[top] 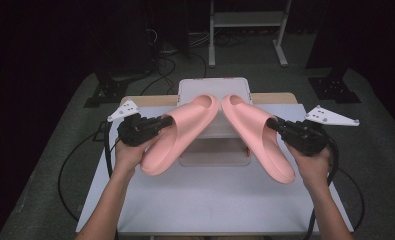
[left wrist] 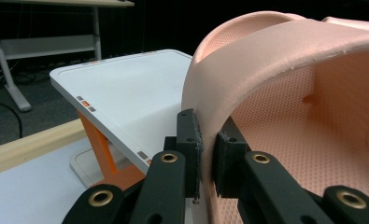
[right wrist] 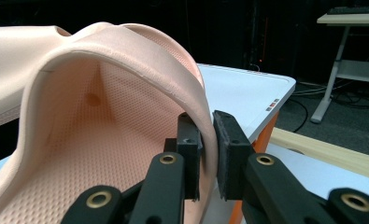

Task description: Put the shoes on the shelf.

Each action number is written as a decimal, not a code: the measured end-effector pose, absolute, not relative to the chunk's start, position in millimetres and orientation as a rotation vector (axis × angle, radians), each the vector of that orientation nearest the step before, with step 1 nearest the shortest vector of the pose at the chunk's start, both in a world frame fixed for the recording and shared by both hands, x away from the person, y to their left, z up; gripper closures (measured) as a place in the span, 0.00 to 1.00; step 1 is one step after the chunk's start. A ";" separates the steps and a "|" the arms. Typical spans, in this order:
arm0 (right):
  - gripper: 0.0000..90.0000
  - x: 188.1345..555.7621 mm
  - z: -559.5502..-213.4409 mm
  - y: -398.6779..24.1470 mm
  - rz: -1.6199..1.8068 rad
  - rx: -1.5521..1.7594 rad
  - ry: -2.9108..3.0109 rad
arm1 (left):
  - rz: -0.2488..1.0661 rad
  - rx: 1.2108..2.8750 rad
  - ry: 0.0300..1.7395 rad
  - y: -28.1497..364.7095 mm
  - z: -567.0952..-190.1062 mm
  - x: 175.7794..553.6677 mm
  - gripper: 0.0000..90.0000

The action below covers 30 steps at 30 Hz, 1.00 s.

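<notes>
Two pink slippers (top: 181,134) (top: 258,136) — one white stand (top: 214,89)

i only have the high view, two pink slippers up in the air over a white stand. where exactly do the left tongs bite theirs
Observer: The left tongs clamp the lower edge of the left slipper's strap, one pad outside it, one inside.
Operator: and the right ones
Observer: Same grip, mirrored: the right tongs pinch the strap edge of the right slipper.
Operator: what does the inside of the slippers look like
Observer: The lining is covered in a fine dotted texture, with one small round dimple.
Operator: anything on that white stand i cant see
Observer: The white stand has an orange support under its top and small grey and orange marks along its edge.
</notes>
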State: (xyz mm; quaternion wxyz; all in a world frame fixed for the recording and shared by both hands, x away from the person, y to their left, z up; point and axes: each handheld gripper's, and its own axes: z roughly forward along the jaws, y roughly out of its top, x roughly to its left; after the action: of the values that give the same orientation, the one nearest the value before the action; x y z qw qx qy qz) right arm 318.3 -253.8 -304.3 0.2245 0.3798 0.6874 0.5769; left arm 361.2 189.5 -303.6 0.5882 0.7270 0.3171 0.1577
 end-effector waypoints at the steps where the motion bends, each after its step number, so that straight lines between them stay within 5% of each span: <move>1: 0.90 322.9 -305.0 -252.8 1.584 1.046 1.889 | 0.375 1.695 0.745 188.9 -304.0 364.6 0.92; 30: 0.89 362.8 -308.9 -235.3 1.530 1.118 1.810 | 0.452 1.666 0.857 182.0 -304.7 399.2 0.92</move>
State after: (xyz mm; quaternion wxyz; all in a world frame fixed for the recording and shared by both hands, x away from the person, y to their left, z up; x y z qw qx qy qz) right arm 362.8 -235.3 -308.9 0.2577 0.4122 0.6674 0.5641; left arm 399.2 182.0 -304.7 0.5707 0.7099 0.3651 0.1925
